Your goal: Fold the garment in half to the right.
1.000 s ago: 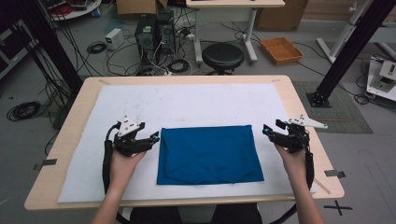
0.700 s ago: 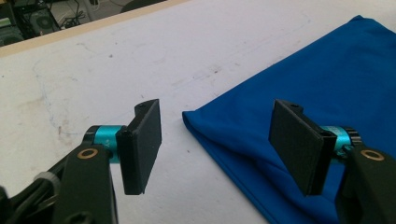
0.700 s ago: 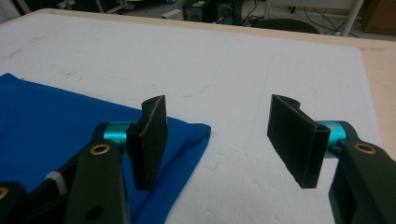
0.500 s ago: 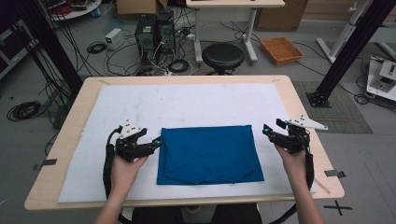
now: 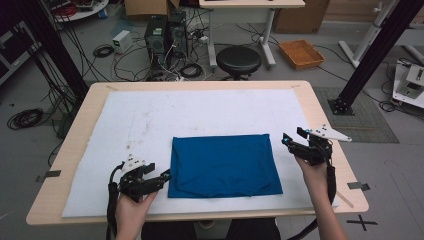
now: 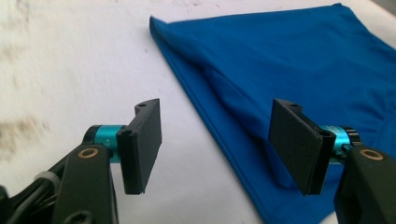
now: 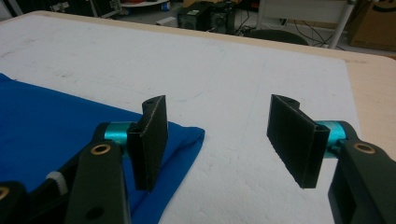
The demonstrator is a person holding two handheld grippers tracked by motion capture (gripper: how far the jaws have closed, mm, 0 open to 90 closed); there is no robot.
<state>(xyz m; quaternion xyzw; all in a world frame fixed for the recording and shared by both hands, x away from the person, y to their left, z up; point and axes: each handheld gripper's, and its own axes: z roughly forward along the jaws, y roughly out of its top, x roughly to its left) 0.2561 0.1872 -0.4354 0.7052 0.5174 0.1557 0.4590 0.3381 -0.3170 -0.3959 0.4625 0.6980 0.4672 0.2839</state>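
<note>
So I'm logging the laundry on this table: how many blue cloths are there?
1. The blue cloth lies folded flat on the white mat, between the left tool at its near left corner and the right tool by its far right corner.

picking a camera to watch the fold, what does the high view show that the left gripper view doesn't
High view alone: the whole wooden table, the round black stool, the orange tray on the floor, and the right claw open by the cloth's far right corner. Left gripper view alone: the folded hem up close between its open jaws. Both: the blue folded cloth, the white mat, the left claw.
</note>
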